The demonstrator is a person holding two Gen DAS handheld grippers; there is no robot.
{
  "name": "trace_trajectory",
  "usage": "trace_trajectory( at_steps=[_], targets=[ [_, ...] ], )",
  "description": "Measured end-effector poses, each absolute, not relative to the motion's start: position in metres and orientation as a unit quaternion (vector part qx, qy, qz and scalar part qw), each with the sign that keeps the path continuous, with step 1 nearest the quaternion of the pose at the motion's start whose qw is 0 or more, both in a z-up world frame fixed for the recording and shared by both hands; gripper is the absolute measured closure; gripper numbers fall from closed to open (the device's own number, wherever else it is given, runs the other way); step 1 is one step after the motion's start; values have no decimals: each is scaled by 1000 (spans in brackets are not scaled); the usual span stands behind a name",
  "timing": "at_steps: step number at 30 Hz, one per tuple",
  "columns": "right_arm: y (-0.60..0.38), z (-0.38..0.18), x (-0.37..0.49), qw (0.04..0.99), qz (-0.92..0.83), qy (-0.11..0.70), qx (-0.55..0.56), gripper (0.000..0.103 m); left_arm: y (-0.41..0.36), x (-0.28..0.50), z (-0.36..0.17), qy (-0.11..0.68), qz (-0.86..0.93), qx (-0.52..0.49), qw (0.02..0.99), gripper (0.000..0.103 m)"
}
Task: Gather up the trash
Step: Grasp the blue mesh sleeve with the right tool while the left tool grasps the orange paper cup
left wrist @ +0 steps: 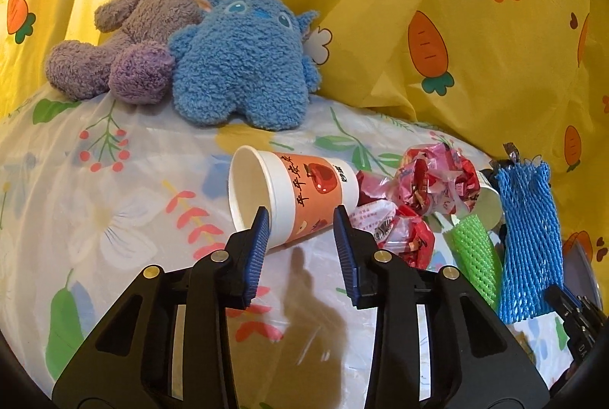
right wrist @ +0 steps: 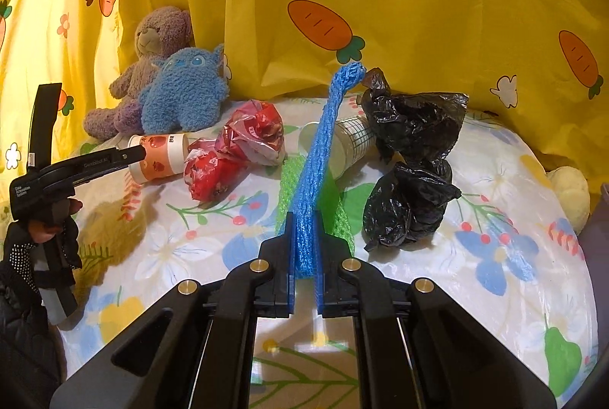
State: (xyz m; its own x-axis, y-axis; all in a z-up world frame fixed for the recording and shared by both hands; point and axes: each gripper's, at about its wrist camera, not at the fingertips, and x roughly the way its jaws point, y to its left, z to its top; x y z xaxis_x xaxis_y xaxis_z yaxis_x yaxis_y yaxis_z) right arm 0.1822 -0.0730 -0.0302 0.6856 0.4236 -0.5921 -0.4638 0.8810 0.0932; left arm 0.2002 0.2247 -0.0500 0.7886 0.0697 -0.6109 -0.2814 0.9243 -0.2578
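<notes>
your right gripper is clamped on the blue foam net: light, squashy, hold low. left gripper is spread wide around the paper cup lying on its side mid-bed; thin and crushable, so pinch across the body gently. cup print is chinese, unreadable. left gripper arm reads "data acquisition system".
</notes>
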Motion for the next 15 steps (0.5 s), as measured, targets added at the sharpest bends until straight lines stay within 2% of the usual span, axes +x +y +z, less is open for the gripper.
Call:
trace_trajectory(
  at_steps=[4, 5, 15],
  targets=[
    [-78, -29, 177, 919, 241, 312, -27, 94, 220, 202, -54, 315, 76, -174, 930, 94],
    [-79, -28, 175, 919, 240, 311, -26, 94, 218, 203, -55, 318, 76, -168, 930, 96],
    [-95, -24, 162, 924, 228, 305, -18, 94, 195, 195, -44, 301, 78, -135, 941, 101]
  ],
)
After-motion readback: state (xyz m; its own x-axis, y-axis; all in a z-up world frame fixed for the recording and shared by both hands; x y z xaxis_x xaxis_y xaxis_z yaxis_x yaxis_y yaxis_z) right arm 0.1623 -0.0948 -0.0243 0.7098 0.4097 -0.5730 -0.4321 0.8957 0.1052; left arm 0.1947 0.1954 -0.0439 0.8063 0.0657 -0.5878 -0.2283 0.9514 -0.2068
